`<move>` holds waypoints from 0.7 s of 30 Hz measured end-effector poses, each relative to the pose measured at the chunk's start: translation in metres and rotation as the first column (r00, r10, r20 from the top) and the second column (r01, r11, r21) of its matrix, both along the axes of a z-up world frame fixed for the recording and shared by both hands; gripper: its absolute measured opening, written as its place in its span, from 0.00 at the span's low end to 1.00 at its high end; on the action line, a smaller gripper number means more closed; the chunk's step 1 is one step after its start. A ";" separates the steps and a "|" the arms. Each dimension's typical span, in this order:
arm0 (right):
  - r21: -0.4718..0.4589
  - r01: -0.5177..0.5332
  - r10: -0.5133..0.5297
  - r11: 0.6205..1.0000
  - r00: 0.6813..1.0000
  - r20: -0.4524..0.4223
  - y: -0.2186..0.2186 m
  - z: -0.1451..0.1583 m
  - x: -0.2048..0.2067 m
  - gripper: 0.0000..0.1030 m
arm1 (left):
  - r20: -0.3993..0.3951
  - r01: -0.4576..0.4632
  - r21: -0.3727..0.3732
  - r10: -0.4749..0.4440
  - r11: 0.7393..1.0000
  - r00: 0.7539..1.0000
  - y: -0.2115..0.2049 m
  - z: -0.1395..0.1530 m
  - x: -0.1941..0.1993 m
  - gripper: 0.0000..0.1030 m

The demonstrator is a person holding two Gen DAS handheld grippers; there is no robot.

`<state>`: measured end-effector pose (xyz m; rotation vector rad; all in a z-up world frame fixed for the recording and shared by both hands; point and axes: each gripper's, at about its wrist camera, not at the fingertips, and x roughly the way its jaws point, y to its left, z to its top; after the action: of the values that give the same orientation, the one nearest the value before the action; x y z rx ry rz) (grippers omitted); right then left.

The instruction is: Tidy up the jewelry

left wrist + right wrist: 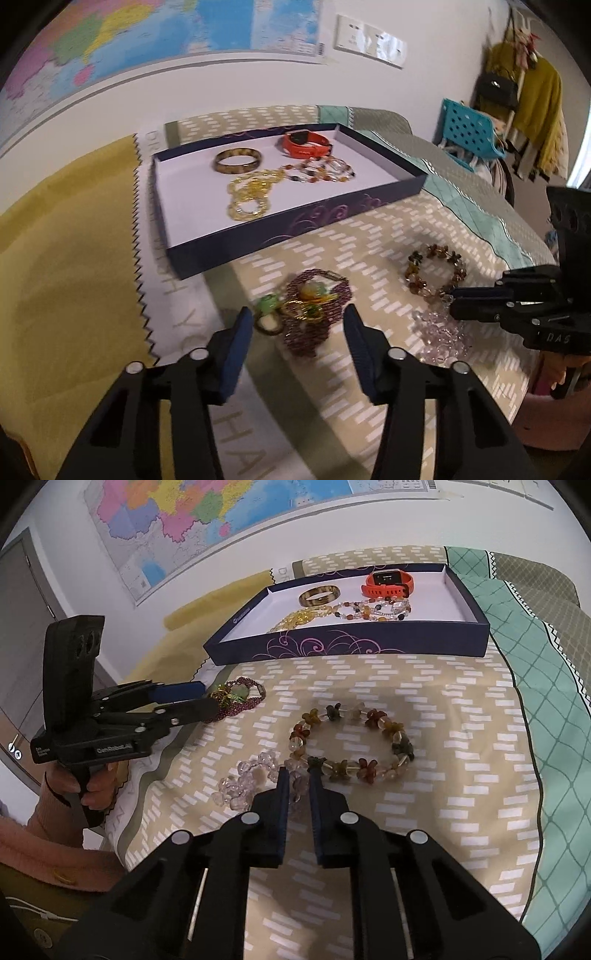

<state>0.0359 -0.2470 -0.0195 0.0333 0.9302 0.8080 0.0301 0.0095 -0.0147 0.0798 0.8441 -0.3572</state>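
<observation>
A navy box lid tray on the bed holds a brown bangle, an orange watch, a yellow bead necklace and a mixed bead strand. My left gripper is open, just short of a maroon bead bracelet with green and yellow charms. My right gripper is nearly shut, its tips at a clear crystal bracelet, beside a multicolour stone bracelet. Nothing is visibly clamped.
The bed has a beige patterned cover, a teal quilt on the right and a yellow blanket on the left. A map hangs on the wall. A blue basket and hanging clothes stand at the far right.
</observation>
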 end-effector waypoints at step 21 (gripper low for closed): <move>0.065 -0.028 0.029 0.997 0.999 -0.016 -0.004 0.005 -0.003 0.11 | 0.014 0.003 -0.096 -0.001 0.995 1.000 0.015 0.013 -0.023 0.03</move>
<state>0.0330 -0.2514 -0.0146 0.0837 0.9220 0.8654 0.0069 0.0249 -0.0014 -0.0067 0.8120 -0.3984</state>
